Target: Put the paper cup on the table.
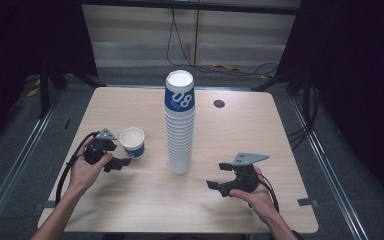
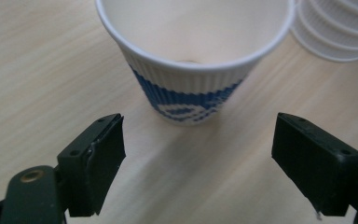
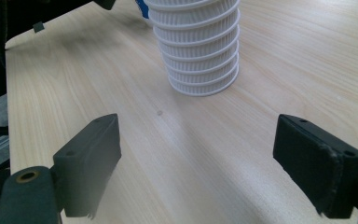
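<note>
high view: a single paper cup (image 1: 132, 142) stands upright on the wooden table (image 1: 130, 210), left of the tall cup stack (image 1: 180, 125); the left gripper (image 1: 120, 152), jaws spread wide, sits just near-left of the cup without touching it; the right gripper (image 1: 220, 175), jaws likewise spread and empty, rests near-right of the stack, well apart from the single cup.

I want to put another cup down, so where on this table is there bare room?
The light wooden table is bare along the near edge between the two hands, and on the far right around the small dark round grommet. The far left corner is bare too. It is crowded mid-left, where the single blue-and-white paper cup stands by the left gripper, beside the tall white cup stack.
</note>
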Available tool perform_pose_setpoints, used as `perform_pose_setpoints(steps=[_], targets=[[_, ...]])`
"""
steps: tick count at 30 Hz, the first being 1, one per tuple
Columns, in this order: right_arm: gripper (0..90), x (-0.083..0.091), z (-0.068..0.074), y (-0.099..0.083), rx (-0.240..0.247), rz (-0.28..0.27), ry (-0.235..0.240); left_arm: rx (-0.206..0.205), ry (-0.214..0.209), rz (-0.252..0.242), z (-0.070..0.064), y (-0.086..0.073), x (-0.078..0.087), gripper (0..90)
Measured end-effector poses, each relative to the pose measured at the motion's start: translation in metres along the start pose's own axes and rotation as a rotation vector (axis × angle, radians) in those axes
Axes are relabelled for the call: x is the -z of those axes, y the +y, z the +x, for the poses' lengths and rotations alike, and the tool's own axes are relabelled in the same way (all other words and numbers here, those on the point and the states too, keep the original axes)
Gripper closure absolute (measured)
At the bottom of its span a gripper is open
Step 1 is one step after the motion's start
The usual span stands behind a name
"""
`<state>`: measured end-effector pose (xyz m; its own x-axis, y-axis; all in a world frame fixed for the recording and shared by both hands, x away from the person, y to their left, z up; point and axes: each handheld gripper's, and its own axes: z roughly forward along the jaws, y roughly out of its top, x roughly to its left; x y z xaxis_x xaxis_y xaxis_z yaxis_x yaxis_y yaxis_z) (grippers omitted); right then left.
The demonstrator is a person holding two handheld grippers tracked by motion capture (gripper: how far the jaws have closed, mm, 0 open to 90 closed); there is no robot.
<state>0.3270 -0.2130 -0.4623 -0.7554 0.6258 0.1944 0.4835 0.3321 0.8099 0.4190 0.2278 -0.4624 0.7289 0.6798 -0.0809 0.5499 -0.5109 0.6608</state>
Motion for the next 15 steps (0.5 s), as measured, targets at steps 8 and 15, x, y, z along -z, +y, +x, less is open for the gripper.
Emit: perform_pose_setpoints(steps=[8,15], targets=[[15.1,0.000,0.000,0.000,-0.003,-0.002,-0.006,0.038,-0.026,-0.066,-0.012,-0.014,0.005,16.7],[15.3,0.003,0.003,0.001,-0.020,-0.034,0.000,0.047,-0.013,-0.141,-0.025,-0.020,0.011,16.2]])
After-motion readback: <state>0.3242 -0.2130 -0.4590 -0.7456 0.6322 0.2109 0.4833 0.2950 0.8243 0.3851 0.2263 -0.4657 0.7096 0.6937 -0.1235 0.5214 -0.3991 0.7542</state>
